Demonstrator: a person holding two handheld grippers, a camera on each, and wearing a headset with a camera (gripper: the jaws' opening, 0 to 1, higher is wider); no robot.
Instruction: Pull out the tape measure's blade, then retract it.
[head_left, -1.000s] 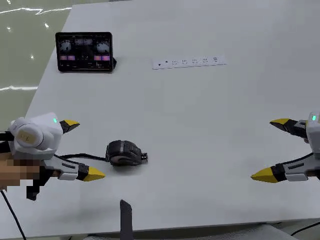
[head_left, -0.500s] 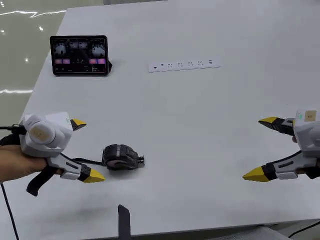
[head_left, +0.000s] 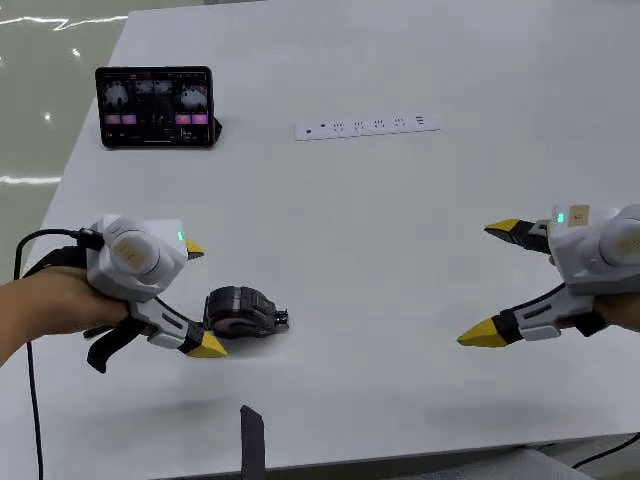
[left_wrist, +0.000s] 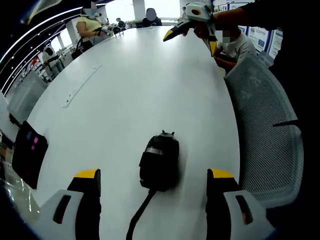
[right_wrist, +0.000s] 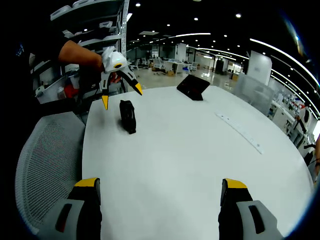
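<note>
Gaping wide, the left tool faces the tape measure; right tool equally wide. Case looks rigid: clamp its flat sides.

White worktable, grey mesh chair beside it, glossy pale floor, rows of ceiling lights overhead.

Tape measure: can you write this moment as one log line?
black rounded tape measure on white table, blade in | left gripper open, jaws either side of it, not touching | right gripper open, well apart
</note>
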